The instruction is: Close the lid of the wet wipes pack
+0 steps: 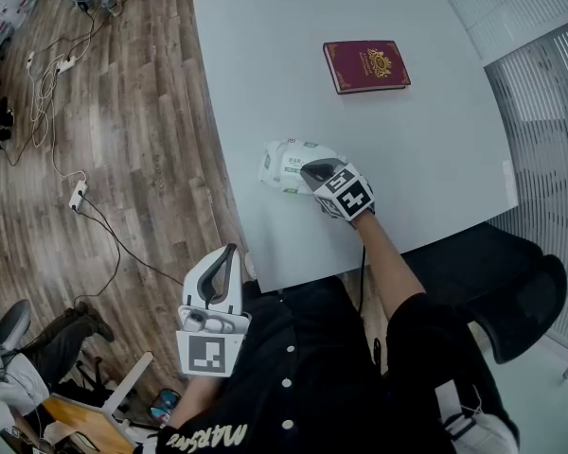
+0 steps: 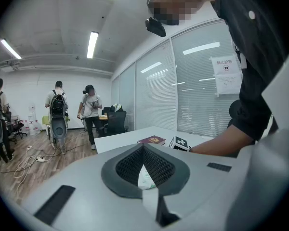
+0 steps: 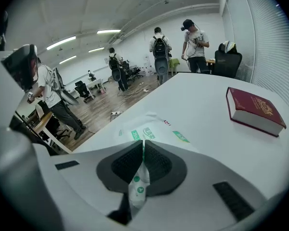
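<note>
Right gripper view first: right gripper has its fingers pinched almost together on a thin fold of the wet wipes pack, which lies on the desk. Left gripper hangs off the desk edge, fingers together and empty. The pack's lid can't be made out under the right gripper.

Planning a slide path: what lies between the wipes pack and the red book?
Nothing: in the head view only bare table separates the wipes pack from the red book.
</note>
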`<action>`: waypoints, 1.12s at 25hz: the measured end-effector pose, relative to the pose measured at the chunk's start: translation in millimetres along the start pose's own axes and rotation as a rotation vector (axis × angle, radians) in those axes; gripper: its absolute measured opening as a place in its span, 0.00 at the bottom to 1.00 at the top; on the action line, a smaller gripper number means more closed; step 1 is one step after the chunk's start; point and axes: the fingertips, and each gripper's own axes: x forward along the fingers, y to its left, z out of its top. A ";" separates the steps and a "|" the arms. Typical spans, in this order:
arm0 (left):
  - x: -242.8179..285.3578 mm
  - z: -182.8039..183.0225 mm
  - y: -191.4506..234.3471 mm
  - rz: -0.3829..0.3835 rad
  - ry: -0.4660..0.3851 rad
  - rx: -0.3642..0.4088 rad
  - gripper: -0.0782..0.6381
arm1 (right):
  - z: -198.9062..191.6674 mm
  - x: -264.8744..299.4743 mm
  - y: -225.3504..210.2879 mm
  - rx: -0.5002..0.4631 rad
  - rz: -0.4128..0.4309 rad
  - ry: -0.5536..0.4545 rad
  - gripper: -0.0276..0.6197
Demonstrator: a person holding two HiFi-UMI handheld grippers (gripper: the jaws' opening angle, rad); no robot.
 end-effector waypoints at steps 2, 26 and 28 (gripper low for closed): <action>-0.5 -1.9 1.1 0.002 0.008 -0.001 0.12 | 0.1 2.0 0.7 -0.014 -0.019 0.001 0.10; -2.7 -1.2 7.9 0.003 -0.002 0.007 0.12 | 11.8 -8.9 7.5 -0.079 -0.175 -0.105 0.10; -1.3 3.1 10.5 0.002 -0.025 0.007 0.12 | 28.2 -25.9 8.1 -0.041 -0.191 -0.186 0.10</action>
